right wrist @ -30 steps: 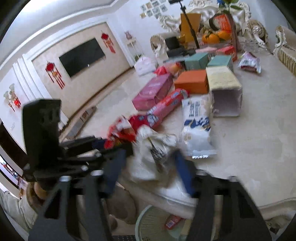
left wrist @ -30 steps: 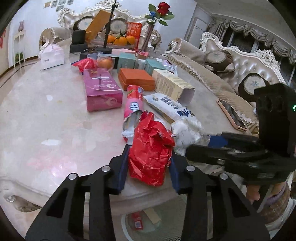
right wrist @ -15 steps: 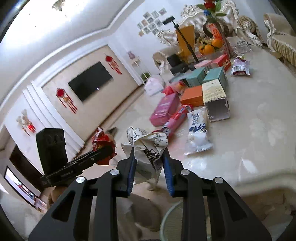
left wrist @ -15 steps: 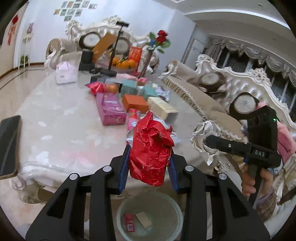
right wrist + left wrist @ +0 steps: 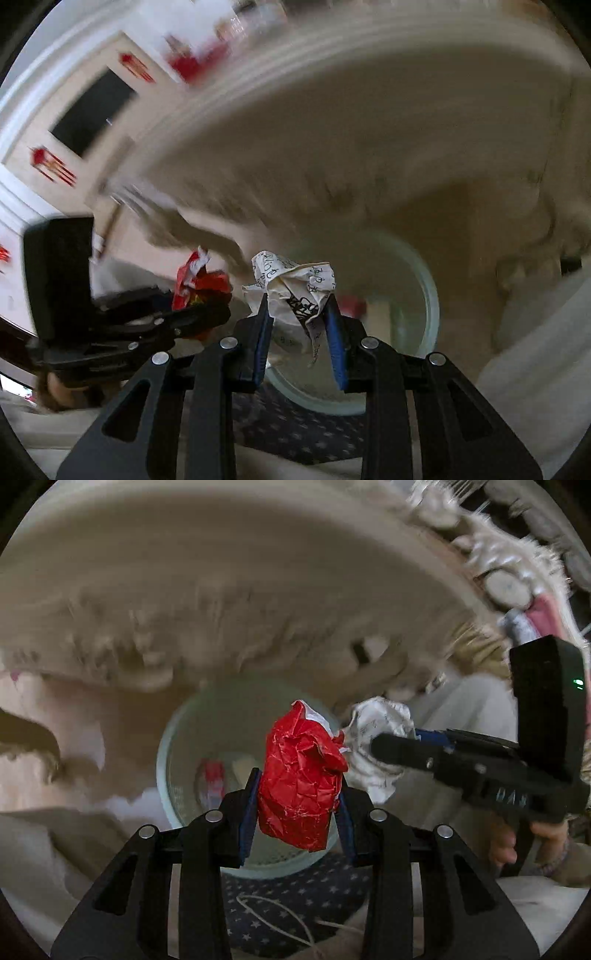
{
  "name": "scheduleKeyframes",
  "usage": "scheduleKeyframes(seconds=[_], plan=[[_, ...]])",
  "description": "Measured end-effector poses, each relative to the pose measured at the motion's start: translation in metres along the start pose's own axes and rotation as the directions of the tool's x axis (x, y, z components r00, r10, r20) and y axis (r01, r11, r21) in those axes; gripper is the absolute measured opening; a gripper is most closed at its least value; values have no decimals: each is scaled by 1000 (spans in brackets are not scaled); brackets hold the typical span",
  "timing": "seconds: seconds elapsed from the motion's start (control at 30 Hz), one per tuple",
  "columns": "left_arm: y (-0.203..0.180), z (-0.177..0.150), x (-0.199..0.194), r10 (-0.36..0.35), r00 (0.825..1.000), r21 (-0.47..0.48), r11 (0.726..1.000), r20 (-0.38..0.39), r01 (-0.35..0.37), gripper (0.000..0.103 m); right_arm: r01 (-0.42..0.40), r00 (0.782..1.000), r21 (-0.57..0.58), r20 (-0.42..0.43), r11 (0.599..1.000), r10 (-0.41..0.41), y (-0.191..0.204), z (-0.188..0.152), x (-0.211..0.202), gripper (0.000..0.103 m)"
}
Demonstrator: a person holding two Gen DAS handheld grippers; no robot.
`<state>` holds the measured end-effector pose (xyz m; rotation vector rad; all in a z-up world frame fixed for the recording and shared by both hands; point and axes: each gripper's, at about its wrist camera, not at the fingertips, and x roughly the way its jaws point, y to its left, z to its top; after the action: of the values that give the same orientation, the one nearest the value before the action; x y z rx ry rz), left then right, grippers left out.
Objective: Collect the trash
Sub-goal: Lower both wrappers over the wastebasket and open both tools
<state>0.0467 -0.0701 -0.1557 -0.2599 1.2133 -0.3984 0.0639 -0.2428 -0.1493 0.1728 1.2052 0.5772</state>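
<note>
My left gripper (image 5: pixel 297 786) is shut on a crumpled red wrapper (image 5: pixel 301 775) and holds it over a pale green mesh trash basket (image 5: pixel 173 746) on the floor. My right gripper (image 5: pixel 297 314) is shut on a crumpled white printed paper (image 5: pixel 295 291) and holds it over the same basket (image 5: pixel 428 295). The two grippers are side by side: the right one (image 5: pixel 384 746) with its paper (image 5: pixel 380 731) shows right of the red wrapper, and the left one (image 5: pixel 207 314) with the wrapper (image 5: pixel 199 280) shows left of the paper. The basket holds some trash, including a red piece (image 5: pixel 212 775).
The underside and carved edge of the marble table (image 5: pixel 221 590) hang above the basket, blurred by motion. A dark star-patterned cloth (image 5: pixel 295 897) lies below the basket. A wall with a dark TV (image 5: pixel 92 110) and red ornaments shows at the left.
Both grippers have dropped from table height and tilted down, carrying the red wrapper and the white paper over the basket. The tabletop has left both views.
</note>
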Motion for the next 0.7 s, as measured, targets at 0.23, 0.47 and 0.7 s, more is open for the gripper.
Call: scheduleKeyframes(seconds=[0.23,0.47,0.7], plan=[[5,-3,25,57,998,12,998,-37,-57,37,75,997,-51,-27,996,-77,6,3,17,27],[1,-6,23,109,994,24,994,-31,-109,66,117,993,-45,1,992,-117,4,-3,14,43],[17,-7,13,130,991,-34,991,1,-130,71,172,984,24,40,985,-173,-12,-3,9,65]])
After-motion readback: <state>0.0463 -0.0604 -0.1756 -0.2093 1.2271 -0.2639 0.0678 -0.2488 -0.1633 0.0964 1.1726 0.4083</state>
